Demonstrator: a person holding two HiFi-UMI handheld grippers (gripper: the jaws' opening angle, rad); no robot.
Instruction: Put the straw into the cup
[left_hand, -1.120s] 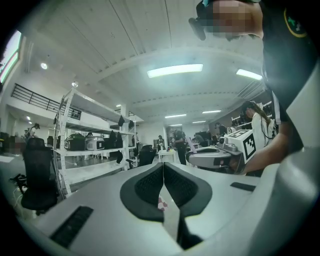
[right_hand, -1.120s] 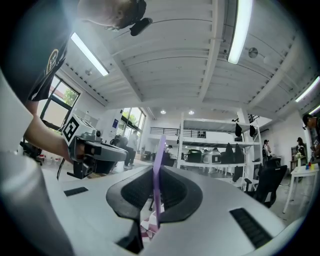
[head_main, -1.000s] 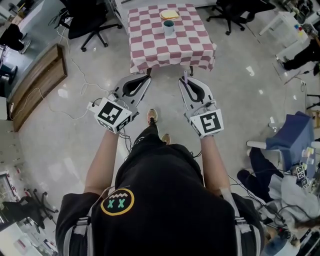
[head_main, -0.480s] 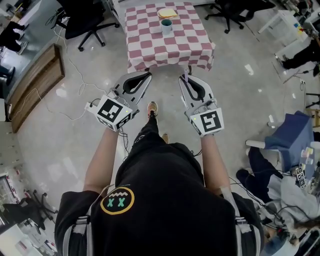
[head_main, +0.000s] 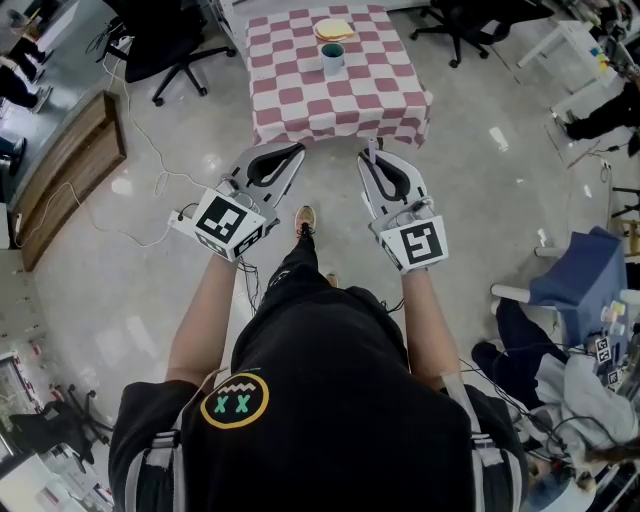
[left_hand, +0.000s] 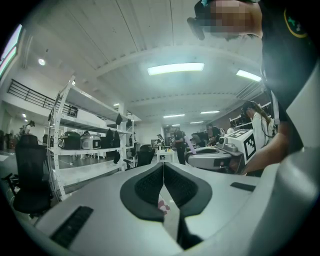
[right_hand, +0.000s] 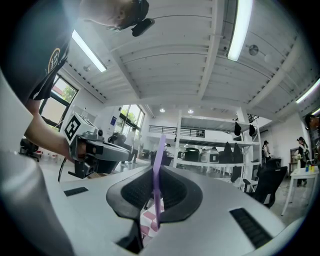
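A purple straw (right_hand: 158, 165) stands upright between the pads of my right gripper (right_hand: 155, 172), which is shut on it. In the head view its tip pokes up at the nose of the right gripper (head_main: 369, 158). My left gripper (head_main: 297, 151) is held beside it at the same height, shut with nothing in it; its pads meet along a seam (left_hand: 163, 167). The teal cup (head_main: 331, 57) stands on the far half of a table with a red-and-white checked cloth (head_main: 340, 105), well ahead of both grippers. Both grippers point level, short of the table's near edge.
A yellow plate (head_main: 335, 29) lies behind the cup. Black office chairs (head_main: 165, 45) stand left and right of the table. A wooden bench (head_main: 70, 170) and a cable (head_main: 150, 150) are on the floor at left, a cluttered blue seat (head_main: 585, 285) at right. Shelves with appliances (left_hand: 80, 141) line the room.
The person has stepped a little closer to the table, and both grippers have been carried along level. The straw stays gripped and the left jaws stay shut.
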